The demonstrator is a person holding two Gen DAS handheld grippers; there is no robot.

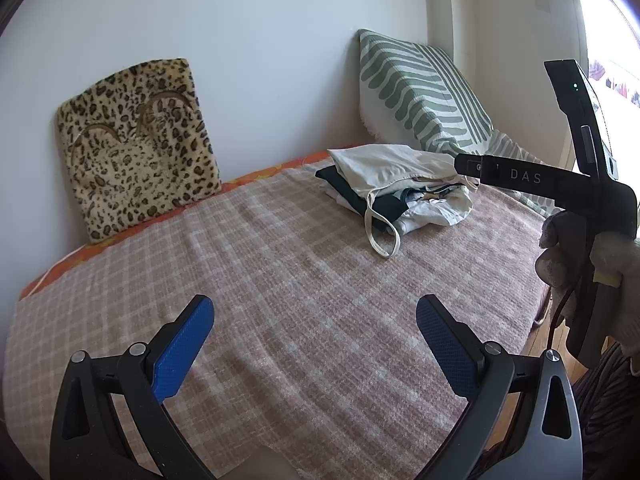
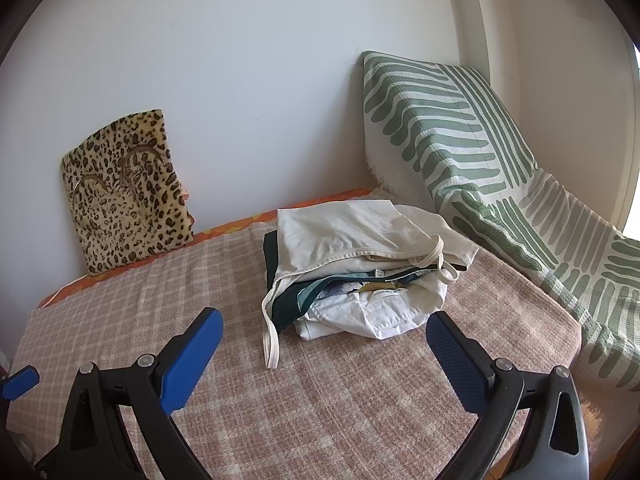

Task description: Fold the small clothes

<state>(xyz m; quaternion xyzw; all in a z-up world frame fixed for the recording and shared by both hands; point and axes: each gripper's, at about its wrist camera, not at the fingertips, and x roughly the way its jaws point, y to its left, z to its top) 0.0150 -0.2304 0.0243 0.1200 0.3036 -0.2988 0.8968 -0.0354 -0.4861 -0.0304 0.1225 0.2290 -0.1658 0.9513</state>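
A pile of small clothes (image 2: 360,264) lies on the checked blanket (image 2: 320,400), a cream strappy top over dark green and white pieces; one strap (image 2: 270,344) trails toward me. The same pile of clothes (image 1: 400,188) shows far right in the left wrist view. My left gripper (image 1: 316,316) is open over bare blanket, well short of the pile. My right gripper (image 2: 324,332) is open, its blue fingers either side of the pile's near edge, not touching it. The right gripper's body (image 1: 592,184), held by a gloved hand (image 1: 560,256), shows in the left wrist view.
A leopard-print cushion (image 2: 124,192) leans on the wall at the back left. A green-striped cushion and throw (image 2: 460,140) fill the back right corner. The bed's right edge (image 2: 576,340) drops to a wooden floor. A bright window is at the far right.
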